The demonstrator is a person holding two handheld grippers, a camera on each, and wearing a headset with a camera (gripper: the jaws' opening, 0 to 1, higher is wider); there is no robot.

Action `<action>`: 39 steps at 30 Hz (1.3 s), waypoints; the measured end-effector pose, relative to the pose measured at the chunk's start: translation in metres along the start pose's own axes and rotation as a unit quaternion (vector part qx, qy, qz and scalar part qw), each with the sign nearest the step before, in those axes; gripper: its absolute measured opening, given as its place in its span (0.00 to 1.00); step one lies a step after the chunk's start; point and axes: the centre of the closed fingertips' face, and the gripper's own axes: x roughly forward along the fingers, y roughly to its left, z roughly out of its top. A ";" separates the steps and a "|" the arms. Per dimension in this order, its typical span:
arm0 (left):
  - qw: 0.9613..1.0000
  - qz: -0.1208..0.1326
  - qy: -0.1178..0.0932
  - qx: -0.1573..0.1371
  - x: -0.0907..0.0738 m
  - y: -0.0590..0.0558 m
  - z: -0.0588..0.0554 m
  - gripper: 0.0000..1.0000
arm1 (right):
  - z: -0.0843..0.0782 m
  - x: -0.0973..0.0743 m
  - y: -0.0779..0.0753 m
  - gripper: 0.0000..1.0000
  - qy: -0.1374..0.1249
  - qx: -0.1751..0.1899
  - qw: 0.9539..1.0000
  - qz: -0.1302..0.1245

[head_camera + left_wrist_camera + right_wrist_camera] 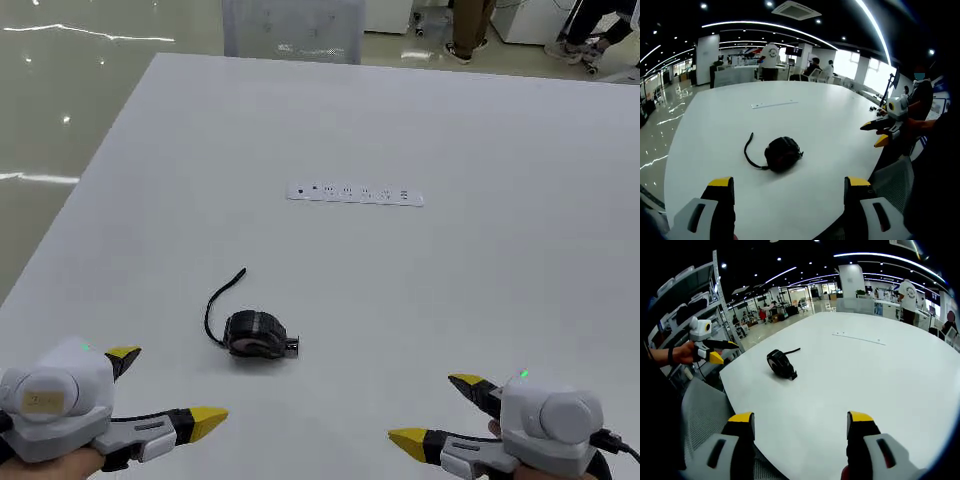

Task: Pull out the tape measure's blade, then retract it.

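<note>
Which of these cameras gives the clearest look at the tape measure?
The head view: the tape measure lies sharp and unblocked, its strap and blade tip visible. Both gripper views show it from the side, darker and fisheye-warped.

Black tape measure (258, 334) lies on its side, blade retracted, strap trailing.

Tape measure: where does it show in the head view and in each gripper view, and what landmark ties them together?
Head view: tape measure lies lower left of centre.
Left gripper view: tape measure lies just left of centre, below the middle.
Right gripper view: tape measure lies left of centre, about mid-height.
Shared landmark: the white power strip lying beyond it.
</note>
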 end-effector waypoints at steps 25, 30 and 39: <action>0.998 -0.028 0.032 0.040 0.024 0.007 0.004 0.87 | 0.011 0.032 -0.010 0.75 0.011 -0.018 0.999 0.030; 0.997 -0.039 0.041 0.058 0.034 0.011 0.009 0.87 | 0.017 0.043 -0.011 0.74 0.015 -0.028 0.999 0.040; 0.995 -0.050 0.049 0.077 0.047 0.014 0.017 0.86 | 0.025 0.060 -0.010 0.72 0.021 -0.043 0.997 0.058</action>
